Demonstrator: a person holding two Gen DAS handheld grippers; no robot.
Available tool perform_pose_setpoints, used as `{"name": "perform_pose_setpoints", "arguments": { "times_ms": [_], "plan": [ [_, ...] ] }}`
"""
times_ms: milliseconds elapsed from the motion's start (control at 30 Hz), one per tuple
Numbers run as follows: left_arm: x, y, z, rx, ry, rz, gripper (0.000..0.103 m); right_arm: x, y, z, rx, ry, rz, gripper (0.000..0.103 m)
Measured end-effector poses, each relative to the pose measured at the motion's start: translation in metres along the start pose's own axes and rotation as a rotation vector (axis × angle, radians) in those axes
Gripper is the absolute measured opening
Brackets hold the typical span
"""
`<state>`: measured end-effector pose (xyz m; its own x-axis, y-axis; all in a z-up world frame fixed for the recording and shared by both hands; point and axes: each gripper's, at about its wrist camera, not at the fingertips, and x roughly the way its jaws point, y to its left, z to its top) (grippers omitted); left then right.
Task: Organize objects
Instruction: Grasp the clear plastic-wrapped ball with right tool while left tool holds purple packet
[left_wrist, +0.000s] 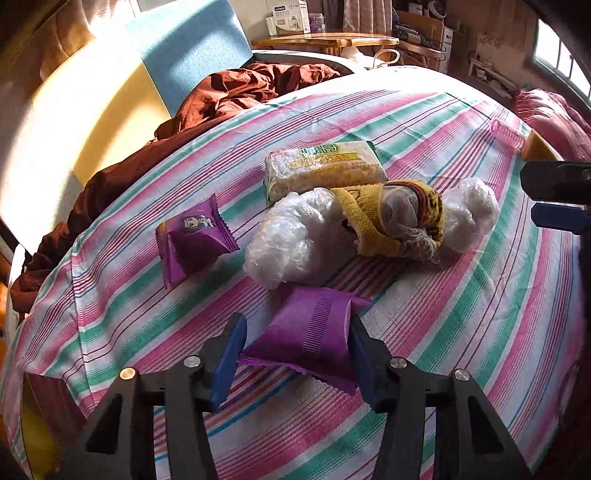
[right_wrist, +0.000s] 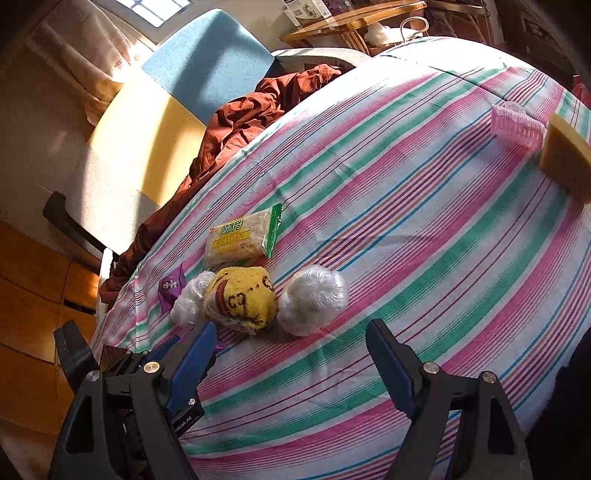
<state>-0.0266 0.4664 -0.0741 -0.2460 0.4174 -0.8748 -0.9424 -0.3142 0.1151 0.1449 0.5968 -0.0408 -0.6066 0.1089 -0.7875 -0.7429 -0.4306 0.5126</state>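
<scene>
Nearest, left gripper (left_wrist: 295, 354) pinching a purple snack packet (left_wrist: 310, 332), blue pads pressed on both sides, packet low over the striped sheet (left_wrist: 461, 295). Right gripper (right_wrist: 291, 354) spread wide, nothing between the fingers, poised over the same sheet. Just beyond, a yellow knitted bundle (left_wrist: 391, 218) wedged between two white plastic-wrapped lumps (left_wrist: 295, 236), touching. Left of them, a second purple packet (left_wrist: 194, 240) lying apart. Behind, a green-edged noodle pack (left_wrist: 325, 170). Far right, a pink ribbed roller (right_wrist: 517, 125) beside a tan sponge (right_wrist: 565, 158).
</scene>
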Motion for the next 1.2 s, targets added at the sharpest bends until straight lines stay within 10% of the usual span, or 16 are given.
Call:
{"name": "perform_pose_setpoints", "arguments": {
  "times_ms": [533,1200],
  "plan": [
    [-0.04,-0.058,-0.092,-0.229,-0.205,0.024,0.054,-0.001,-0.009,0.002,0.041,-0.016,-0.049,0.084],
    [-0.038,-0.051,-0.103,-0.253,-0.266,-0.01,0.054,0.009,-0.018,0.005,0.113,-0.012,-0.051,0.082]
  ]
}}
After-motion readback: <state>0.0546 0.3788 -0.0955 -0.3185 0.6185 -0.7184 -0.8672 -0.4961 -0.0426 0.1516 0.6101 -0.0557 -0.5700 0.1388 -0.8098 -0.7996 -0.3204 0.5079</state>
